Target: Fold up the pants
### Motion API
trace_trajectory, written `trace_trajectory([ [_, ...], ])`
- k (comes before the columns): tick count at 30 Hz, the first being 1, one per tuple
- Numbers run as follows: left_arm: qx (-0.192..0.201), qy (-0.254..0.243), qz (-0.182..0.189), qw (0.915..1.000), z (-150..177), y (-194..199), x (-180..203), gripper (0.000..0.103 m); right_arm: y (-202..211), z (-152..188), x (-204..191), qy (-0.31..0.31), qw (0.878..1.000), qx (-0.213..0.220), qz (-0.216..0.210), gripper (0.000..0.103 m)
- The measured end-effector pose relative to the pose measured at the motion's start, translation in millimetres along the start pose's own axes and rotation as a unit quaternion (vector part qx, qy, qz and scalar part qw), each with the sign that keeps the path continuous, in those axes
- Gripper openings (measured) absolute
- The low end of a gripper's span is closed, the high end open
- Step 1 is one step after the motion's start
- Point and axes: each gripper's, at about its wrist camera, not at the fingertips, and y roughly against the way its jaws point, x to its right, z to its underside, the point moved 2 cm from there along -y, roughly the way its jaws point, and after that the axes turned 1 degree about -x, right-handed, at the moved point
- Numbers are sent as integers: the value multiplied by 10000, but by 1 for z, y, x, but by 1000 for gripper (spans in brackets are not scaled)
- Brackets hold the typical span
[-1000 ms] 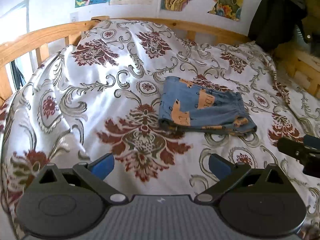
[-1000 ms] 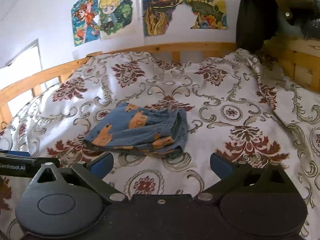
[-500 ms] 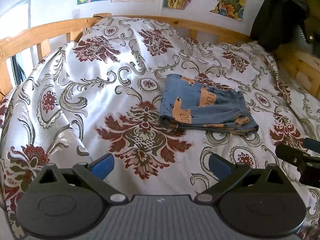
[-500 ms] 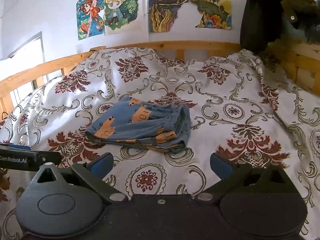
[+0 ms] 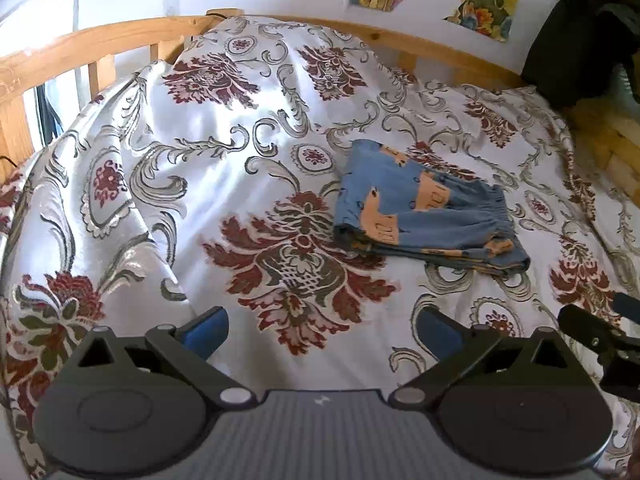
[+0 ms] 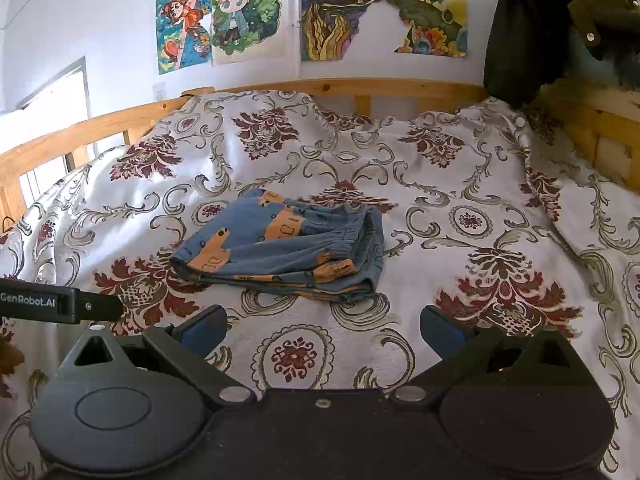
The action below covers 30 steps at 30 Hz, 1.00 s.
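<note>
Step in hand, by judgement: close of the fold, or final check. Pants (image 5: 428, 216) found as a compact blue bundle with orange print, several layers stacked, lying flat on the bedspread (image 5: 248, 184) roughly mid-bed, well short of the wooden headboard rail (image 5: 420, 46). Same pants (image 6: 284, 252) confirmed in the right wrist view: gathered waistband turned toward the right side of the bundle, folded edge toward the left. Layer edges along the near side slightly uneven, not square.

Left tongs (image 5: 322, 334): released, blue pads spread wide, nothing between them. Held above the bedspread on the near side of the pants, apart from the cloth, aimed left of the bundle. Right tongs (image 6: 324, 330): likewise released and empty, spread wide, hovering near side of the pants, pointed almost straight at the bundle. No contact with the cloth by either tool.

Each tool visible in the other's view: right tongs (image 5: 600, 340) at the right edge, near side of the pants; left tongs (image 6: 60, 304) at the left edge, level with the bundle's near edge.

Next move, if any is required: a light press or tidy of the uneven near edge, calling for a low, flat approach so as not to drag the top layer off the stack. Otherwise withdrawal only. Bedspread soft and wrinkled beneath; bundle likely to shift under a sideways push.

Posters (image 6: 308, 12) on the wall beyond the rail; dark garment (image 6: 536, 28) hanging to the right of it.
</note>
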Motion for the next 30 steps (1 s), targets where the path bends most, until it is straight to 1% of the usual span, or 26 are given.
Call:
trace_trajectory([
  [4, -19, -162, -93, 9998, -1, 1, 3, 103, 0, -1, 0, 24, 10000, 14, -10, 102],
  [14, -69, -319, -202, 9993, 0, -2, 5, 103, -1, -1, -1, 33, 10000, -11, -11, 102],
  [30, -178, -466, -241, 9985, 1, -7, 6, 103, -2, 0, -2, 54, 10000, -31, -17, 102],
])
